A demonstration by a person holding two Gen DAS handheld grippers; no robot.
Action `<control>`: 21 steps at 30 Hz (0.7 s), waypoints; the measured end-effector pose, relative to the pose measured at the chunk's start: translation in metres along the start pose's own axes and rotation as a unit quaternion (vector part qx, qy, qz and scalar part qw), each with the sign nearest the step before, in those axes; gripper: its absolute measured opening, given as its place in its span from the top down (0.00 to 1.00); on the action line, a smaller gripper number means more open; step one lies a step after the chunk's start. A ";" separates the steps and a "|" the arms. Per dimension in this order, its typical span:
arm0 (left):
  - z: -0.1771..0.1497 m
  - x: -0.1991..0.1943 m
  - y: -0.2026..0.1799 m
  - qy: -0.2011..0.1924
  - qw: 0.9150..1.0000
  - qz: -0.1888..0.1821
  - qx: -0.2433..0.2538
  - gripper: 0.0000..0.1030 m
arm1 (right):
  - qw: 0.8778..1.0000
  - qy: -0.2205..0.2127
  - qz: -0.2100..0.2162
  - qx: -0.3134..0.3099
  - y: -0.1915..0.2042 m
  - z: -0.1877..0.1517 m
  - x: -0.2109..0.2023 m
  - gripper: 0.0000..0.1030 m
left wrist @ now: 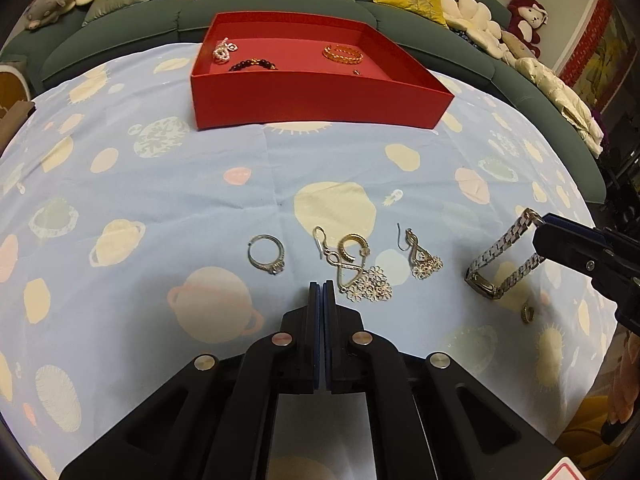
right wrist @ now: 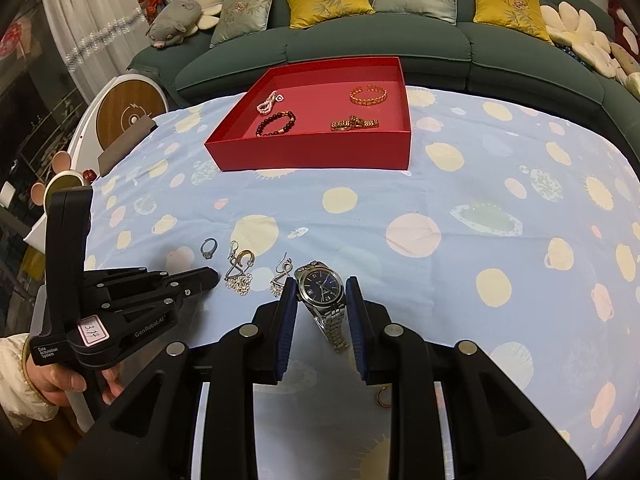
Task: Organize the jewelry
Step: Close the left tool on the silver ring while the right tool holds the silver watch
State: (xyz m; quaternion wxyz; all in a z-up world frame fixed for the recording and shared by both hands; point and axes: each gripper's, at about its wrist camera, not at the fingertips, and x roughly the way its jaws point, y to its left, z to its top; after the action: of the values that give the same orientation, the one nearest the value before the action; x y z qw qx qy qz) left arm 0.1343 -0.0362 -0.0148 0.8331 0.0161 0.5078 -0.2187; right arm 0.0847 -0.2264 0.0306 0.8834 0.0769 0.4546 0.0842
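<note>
Right gripper (right wrist: 321,300) pads pinch a silver watch (right wrist: 320,289) w/ dark blue dial, metal link band hanging below, lifted just off the cloth. Left gripper (left wrist: 322,285) fingers pressed together, nothing btwn them, tips just beside the flower earring (left wrist: 362,276). Silver ring (left wrist: 267,255) and 2nd earring (left wrist: 420,256) lie nearby. Red box (right wrist: 320,152) further back holds bead, pearl and gold bracelets. Surface: pale blue planet-print cloth (right wrist: 460,184); green sofa (right wrist: 400,46) w/ yellow and grey cushions behind.
</note>
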 end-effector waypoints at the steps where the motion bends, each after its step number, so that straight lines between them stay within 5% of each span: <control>1: 0.001 -0.002 0.004 -0.005 1.000 0.001 -0.005 0.99 | 1.000 0.000 0.000 0.000 -0.001 0.000 0.000 0.77; 14: 0.014 0.011 0.003 -0.020 0.999 0.045 0.007 0.95 | 1.000 -0.002 -0.001 0.008 -0.008 -0.001 -0.002 0.77; 18: 0.016 0.010 0.003 -0.026 0.998 0.049 0.003 0.77 | 1.000 -0.002 -0.001 0.012 -0.011 0.000 -0.003 0.77; 21: 0.018 0.013 0.004 -0.028 0.998 0.054 0.002 0.76 | 1.000 -0.002 0.000 0.013 -0.011 0.000 -0.003 0.77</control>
State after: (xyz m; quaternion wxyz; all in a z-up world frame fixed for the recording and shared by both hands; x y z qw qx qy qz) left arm 0.1556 -0.0417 -0.0180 0.8577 0.0390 0.4819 -0.1748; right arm 0.0837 -0.2374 0.0306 0.8832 0.0884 0.4539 0.0779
